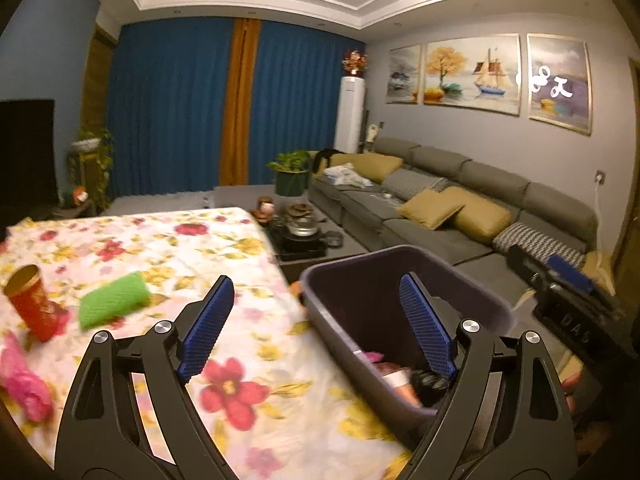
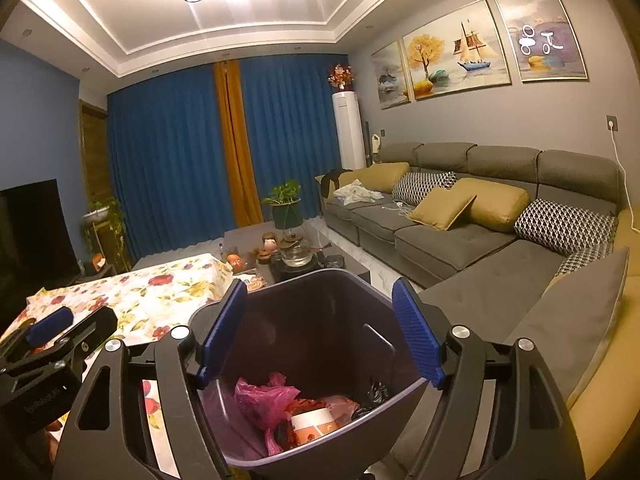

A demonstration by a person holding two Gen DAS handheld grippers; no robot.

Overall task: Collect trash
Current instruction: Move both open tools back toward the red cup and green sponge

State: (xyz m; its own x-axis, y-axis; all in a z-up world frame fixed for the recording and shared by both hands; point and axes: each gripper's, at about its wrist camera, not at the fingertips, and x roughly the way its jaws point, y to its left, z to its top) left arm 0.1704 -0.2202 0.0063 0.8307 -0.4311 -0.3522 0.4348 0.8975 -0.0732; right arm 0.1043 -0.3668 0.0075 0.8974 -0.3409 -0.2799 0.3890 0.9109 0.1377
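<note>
While the dark bin stood just beside the table, past its flowered edge, several pieces of trash were left on the cloth and others already lay inside the bin. Being rigid plastic, the bin was judged light but bulky, best taken by its rim if it had to be shifted.

On the table, three items were seen in the left wrist view. A pink bag lay crumpled at the near left; it was judged soft, nearly weightless and slippery, so a bunched fold would have to be pinched rather than a flat layer. A green sponge lay flat further in; it was taken to be light and squashy, easily gripped across its short sides. A red cup stood tilted beside it, judged thin and crushable, best held gently around its middle.

Both tools were empty. The left hand-held gripper was seen with its jaws wide apart, over the table's edge and the bin's near rim, nothing between the pads. The right hand-held gripper was likewise spread, poised above the bin's mouth and holding nothing.
</note>
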